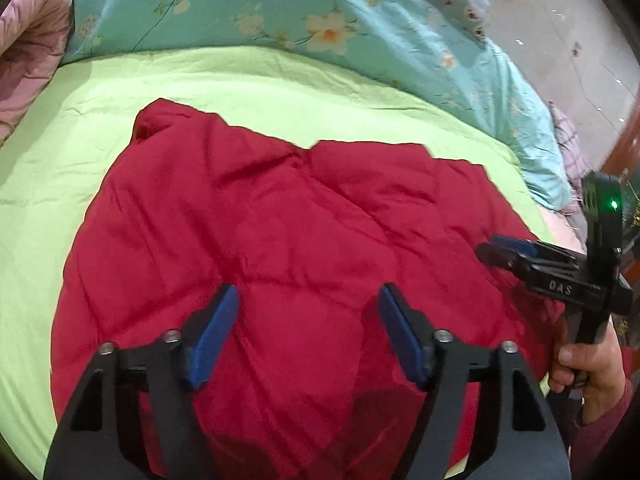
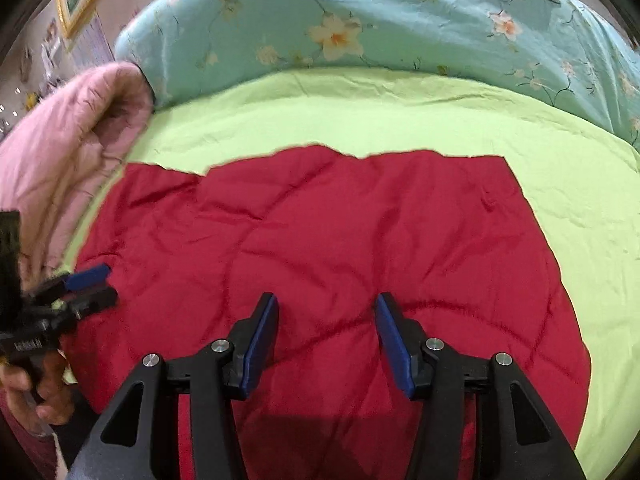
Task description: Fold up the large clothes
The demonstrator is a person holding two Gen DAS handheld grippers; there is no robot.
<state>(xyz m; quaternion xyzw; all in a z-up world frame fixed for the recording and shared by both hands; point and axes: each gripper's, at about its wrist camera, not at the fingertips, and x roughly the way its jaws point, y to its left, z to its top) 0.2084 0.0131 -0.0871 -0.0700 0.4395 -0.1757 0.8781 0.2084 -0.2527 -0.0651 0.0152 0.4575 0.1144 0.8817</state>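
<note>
A large red quilted garment (image 1: pixel 280 240) lies spread on the light green bed sheet (image 1: pixel 120 112); it also fills the middle of the right wrist view (image 2: pixel 340 232). My left gripper (image 1: pixel 308 300) is open and empty, hovering over the near part of the garment. It also shows at the left edge of the right wrist view (image 2: pixel 98 284), fingers apart. My right gripper (image 2: pixel 326 308) is open and empty over the garment's near middle. It shows at the right of the left wrist view (image 1: pixel 496 250), over the garment's right edge.
A turquoise floral quilt (image 1: pixel 280 8) is bunched along the far side of the bed, also in the right wrist view (image 2: pixel 360 20). A pink padded blanket (image 2: pixel 60 152) lies at the left. The floor (image 1: pixel 560 20) lies beyond the bed at the right.
</note>
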